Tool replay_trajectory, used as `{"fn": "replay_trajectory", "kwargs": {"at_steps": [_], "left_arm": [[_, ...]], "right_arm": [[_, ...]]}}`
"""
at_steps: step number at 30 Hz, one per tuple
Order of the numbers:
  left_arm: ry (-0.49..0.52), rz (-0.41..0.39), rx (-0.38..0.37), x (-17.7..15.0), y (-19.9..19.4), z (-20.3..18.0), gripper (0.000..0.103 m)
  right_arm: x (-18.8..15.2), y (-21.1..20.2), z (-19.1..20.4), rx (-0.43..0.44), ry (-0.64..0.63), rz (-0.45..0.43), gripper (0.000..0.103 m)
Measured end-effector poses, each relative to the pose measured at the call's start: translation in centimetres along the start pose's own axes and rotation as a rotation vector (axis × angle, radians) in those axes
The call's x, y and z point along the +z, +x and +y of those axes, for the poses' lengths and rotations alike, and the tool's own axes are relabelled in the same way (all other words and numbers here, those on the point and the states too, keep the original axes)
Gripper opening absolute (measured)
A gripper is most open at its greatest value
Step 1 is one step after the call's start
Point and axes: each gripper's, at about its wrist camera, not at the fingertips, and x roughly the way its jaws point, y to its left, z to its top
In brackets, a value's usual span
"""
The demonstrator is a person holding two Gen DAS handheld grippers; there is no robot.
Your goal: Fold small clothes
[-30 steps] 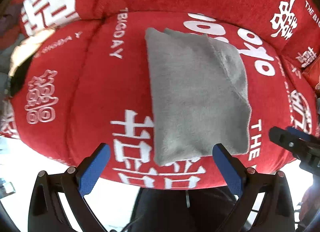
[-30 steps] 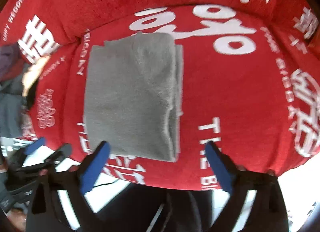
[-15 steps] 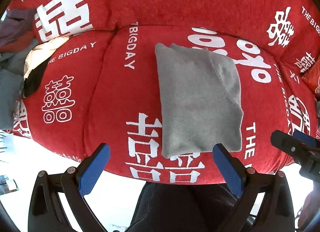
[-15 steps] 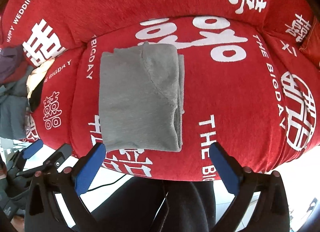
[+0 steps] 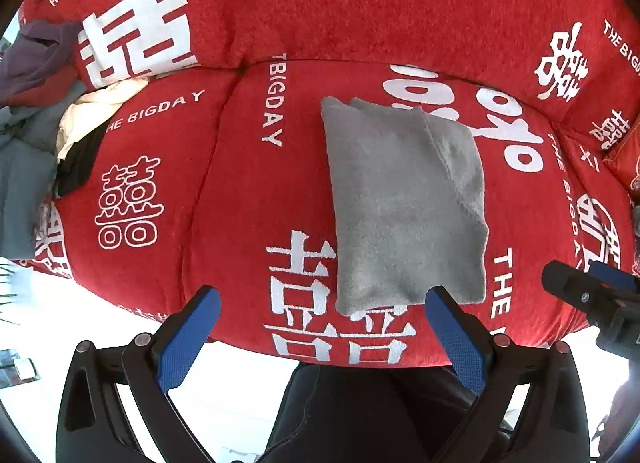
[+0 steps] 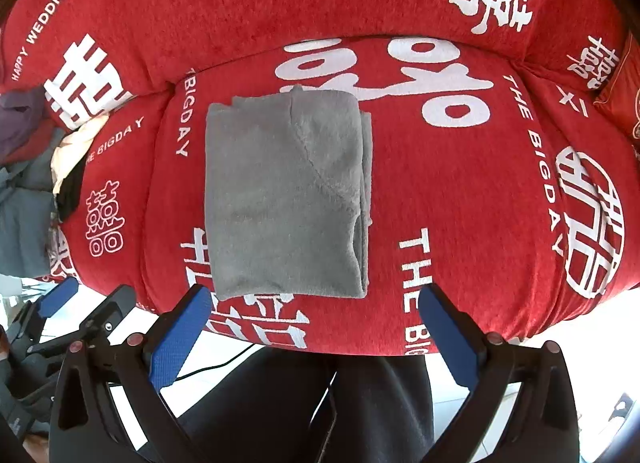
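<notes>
Nearest in the left wrist view, the left tool (image 5: pixel 320 327) is seen spread wide with nothing between its blue pads (image 5: pixel 188 337). Nearest in the right wrist view, the right tool (image 6: pixel 314 329) is likewise held wide apart and empty. Dark trousers (image 6: pixel 320 403) are seen below both tools, at 6 o'clock.

Just beyond the tips, the front edge of the red sofa (image 5: pixel 248 191) is met, printed with white characters and lettering. On its seat cushion the grey cloth (image 5: pixel 404 207) is laid flat, already folded into a compact rectangle with layered edges shown along its right side.

From the left tool the cloth (image 6: pixel 286 195) is found at about 1 o'clock, its near right corner just behind the right pad. From the right tool it lies at about 11 o'clock, its near left corner just above the left pad. The cloth's long axis is run near to far, from 6 toward 12 o'clock, roughly along the fingers of both tools. Neither tool is touching it, and both are judged about equally near, the cloth being placed between them.

The fold is judged complete or nearly so; any further fold would be taken across the short axis, from the near edge.

Farther off, at 9 to 10 o'clock, a heap of clothes (image 5: pixel 36 111) is seen at the sofa's left end, well apart from the cloth, and is judged the likely source of the next piece. The left tool is nearer to it.
</notes>
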Motion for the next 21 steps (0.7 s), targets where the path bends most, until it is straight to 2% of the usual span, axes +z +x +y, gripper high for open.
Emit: {"fn": "replay_trajectory", "kwargs": {"at_steps": [21], "left_arm": [[0.0, -0.011, -0.006, 0.6, -0.7, 0.7, 0.102]], "right_arm": [[0.5, -0.4, 1.2, -0.027, -0.012, -0.001, 0.103]]}}
